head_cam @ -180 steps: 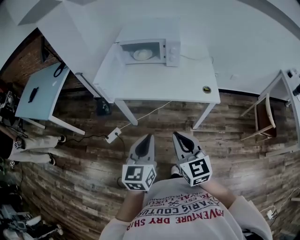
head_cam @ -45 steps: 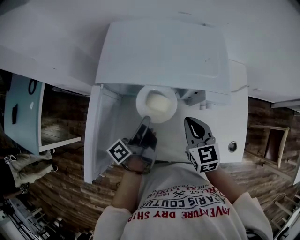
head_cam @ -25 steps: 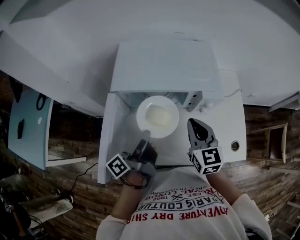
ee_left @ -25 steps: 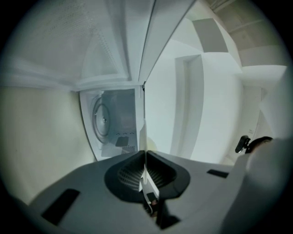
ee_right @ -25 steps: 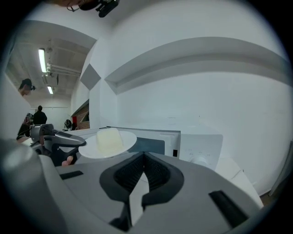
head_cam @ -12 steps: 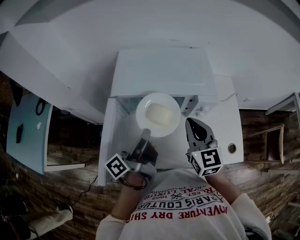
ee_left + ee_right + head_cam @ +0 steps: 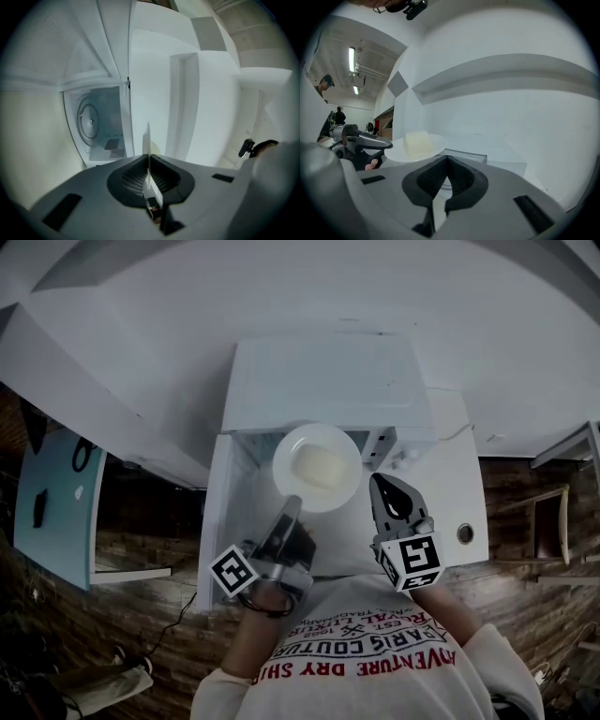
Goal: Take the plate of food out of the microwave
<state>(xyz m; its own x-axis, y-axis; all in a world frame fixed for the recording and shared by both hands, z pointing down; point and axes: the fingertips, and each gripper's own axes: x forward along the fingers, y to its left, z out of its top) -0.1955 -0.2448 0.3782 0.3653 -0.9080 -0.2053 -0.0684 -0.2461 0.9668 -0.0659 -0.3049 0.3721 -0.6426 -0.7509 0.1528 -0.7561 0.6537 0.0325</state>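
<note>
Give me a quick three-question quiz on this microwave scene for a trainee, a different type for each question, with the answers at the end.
1. True or false: the right tongs are clamped on the plate.
2. Which tongs hold the plate's rim? A) left tongs B) right tongs C) both
3. Fill in: the microwave door stands ____.
Key: 1 false; 2 A; 3 open.
</note>
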